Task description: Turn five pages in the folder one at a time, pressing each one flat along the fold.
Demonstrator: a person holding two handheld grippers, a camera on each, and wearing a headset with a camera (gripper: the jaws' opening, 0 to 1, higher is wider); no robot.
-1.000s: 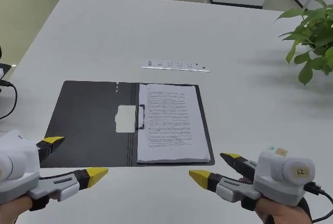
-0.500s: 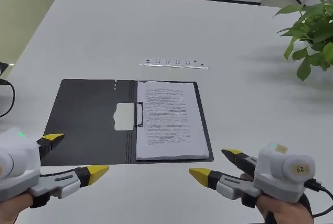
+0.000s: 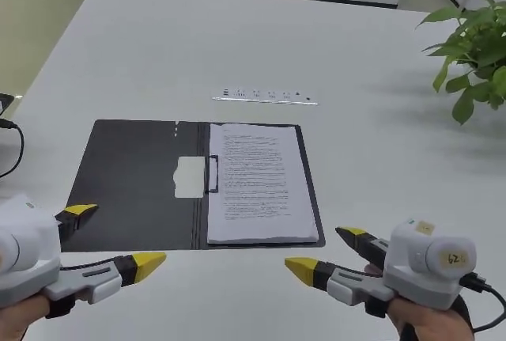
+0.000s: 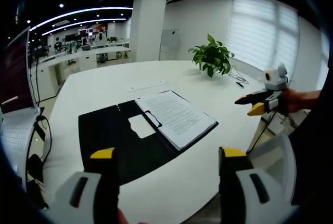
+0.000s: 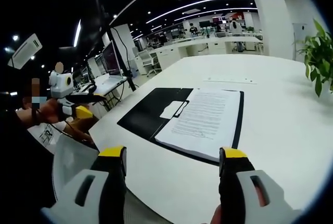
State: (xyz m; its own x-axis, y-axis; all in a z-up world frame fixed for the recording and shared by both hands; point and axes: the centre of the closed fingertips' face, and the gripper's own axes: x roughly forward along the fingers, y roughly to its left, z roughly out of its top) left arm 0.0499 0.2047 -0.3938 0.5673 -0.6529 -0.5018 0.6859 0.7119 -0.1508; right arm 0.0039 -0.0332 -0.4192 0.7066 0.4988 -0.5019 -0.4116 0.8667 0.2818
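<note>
Our yellow-tipped left gripper [image 3: 113, 236] and right gripper [image 3: 326, 251] hover wide open, empty, before the open black folder [image 3: 134, 183] on the white table [image 3: 237, 40]; we should pinch only the top sheet of its printed paper stack [image 3: 257, 183].

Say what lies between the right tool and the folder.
Bare table separates the right tool from the folder, as the head view shows.
</note>
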